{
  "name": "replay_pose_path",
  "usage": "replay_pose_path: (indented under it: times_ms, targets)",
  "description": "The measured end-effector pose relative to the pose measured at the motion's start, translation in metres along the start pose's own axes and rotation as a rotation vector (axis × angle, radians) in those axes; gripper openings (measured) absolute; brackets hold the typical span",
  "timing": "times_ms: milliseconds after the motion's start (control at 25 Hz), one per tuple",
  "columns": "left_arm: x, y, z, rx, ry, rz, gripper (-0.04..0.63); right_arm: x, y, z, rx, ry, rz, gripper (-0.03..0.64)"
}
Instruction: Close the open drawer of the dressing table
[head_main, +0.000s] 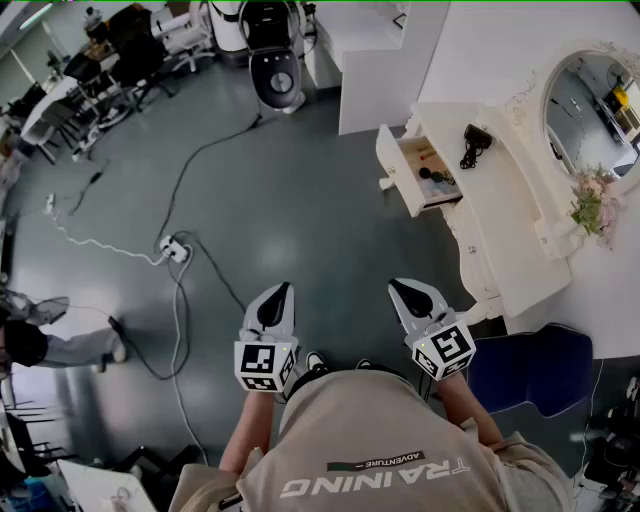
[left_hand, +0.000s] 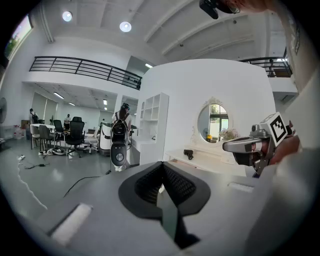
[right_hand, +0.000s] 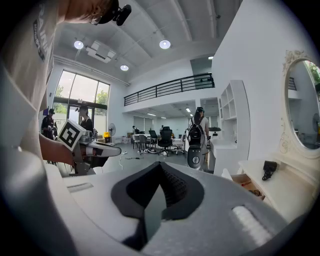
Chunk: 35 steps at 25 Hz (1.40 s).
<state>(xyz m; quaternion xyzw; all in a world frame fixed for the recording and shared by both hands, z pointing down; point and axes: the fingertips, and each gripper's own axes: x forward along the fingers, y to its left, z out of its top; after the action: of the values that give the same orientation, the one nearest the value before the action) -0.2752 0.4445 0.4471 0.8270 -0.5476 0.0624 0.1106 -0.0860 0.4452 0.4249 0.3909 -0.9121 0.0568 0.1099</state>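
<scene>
Grey studio floor lies between the person and the white dressing table (head_main: 520, 235), whose drawer (head_main: 398, 172) stands pulled well out into the room with small items showing inside, so none of the closing is done. The left gripper (head_main: 281, 295) and the right gripper (head_main: 403, 290) hang near the person's body, well apart from the drawer, each with its jaws pressed together on nothing. By my reading the whole job is left: approach, meet the drawer front, push it flush.

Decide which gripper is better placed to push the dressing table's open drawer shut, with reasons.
Right. The right gripper is nearer the open drawer, which juts from the dressing table on that side; the left gripper is farther off.
</scene>
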Motion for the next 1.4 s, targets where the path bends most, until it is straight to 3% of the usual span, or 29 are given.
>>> replay_pose_path:
  times_ms: [200, 480, 760, 1000, 1240, 1400]
  targets:
    - [0.005, 0.029, 0.004, 0.007, 0.001, -0.017, 0.018, 0.036, 0.005, 0.016, 0.008, -0.047, -0.008, 0.002]
    - [0.001, 0.067, -0.009, -0.009, 0.029, -0.040, 0.018, 0.068, 0.004, 0.012, 0.092, -0.061, -0.104, 0.002]
    - [0.008, 0.096, -0.037, -0.071, 0.081, -0.025, 0.018, 0.082, 0.004, -0.001, 0.092, 0.013, -0.111, 0.002]
    - [0.043, 0.092, -0.041, -0.091, 0.112, -0.055, 0.018, 0.105, -0.009, -0.010, 0.110, 0.043, -0.084, 0.002]
    - [0.085, 0.102, -0.011, -0.033, 0.113, -0.039, 0.018, 0.147, -0.048, -0.017, 0.130, 0.022, -0.060, 0.002]
    - [0.124, 0.112, 0.001, 0.004, 0.143, -0.041, 0.018, 0.184, -0.080, 0.001, 0.058, -0.019, -0.043, 0.002]
